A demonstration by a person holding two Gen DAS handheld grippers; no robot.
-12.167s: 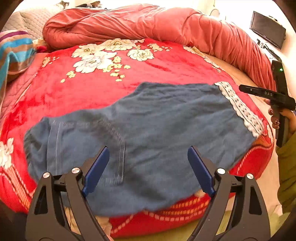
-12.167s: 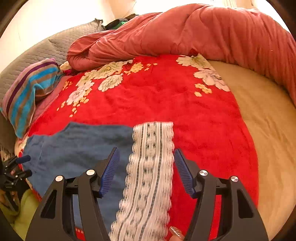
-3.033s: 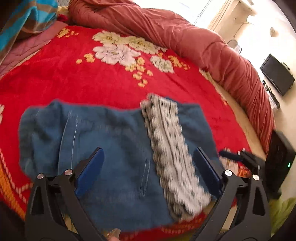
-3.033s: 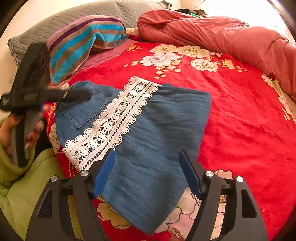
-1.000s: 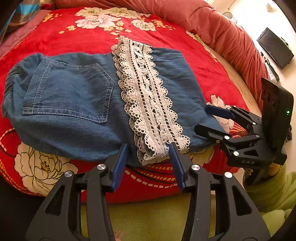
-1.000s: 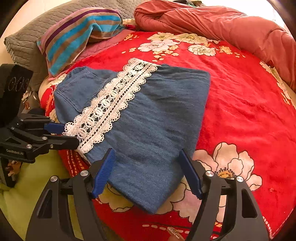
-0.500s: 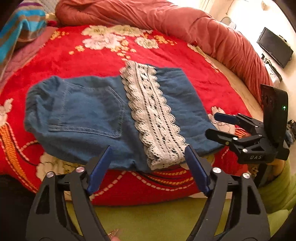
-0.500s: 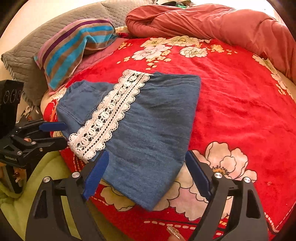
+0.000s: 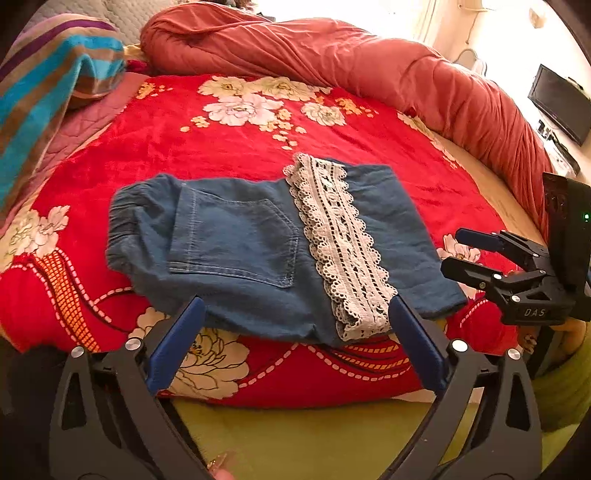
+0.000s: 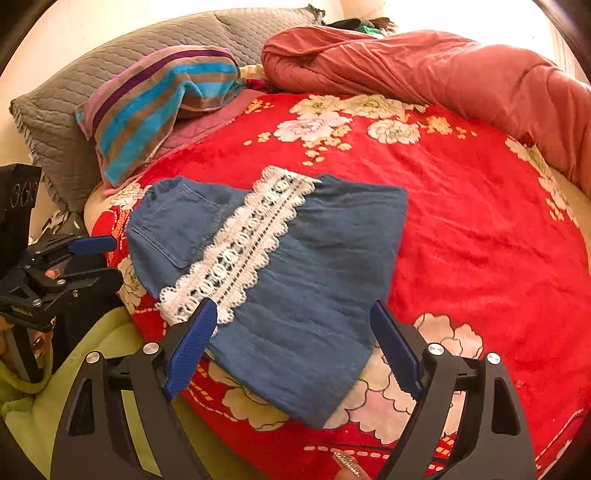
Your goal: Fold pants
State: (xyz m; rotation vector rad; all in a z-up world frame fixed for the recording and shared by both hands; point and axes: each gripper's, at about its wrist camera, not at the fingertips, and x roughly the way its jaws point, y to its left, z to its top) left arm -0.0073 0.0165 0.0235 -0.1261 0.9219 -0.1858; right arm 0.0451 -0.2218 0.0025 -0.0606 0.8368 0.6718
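Folded denim pants (image 9: 258, 251), white crochet lace hem (image 9: 341, 243) on top, on plush floral blanket (image 9: 221, 147); left gripper (image 9: 295, 347), right gripper (image 10: 291, 339) both released, spread wide, empty.

A wide bed is filling both views, and a plush red blanket printed with white and cream flowers (image 9: 236, 147) is covering most of it. A thick, rumpled salmon-pink quilt (image 9: 369, 70) is lying bunched along the far edge, curving round toward the right. Beside it, bare tan mattress (image 9: 491, 184) is showing. At the head end, a quilted grey pillow (image 10: 110, 74) is leaning against a pale wall (image 10: 92, 22), with a towel striped in turquoise, brown and purple (image 10: 155, 99) draped over it. A flat black screen (image 9: 557, 107) is standing on the far right. Strong daylight is washing out the upper background. Yellow-green fabric (image 9: 314, 435) is lying below the near bed edge.
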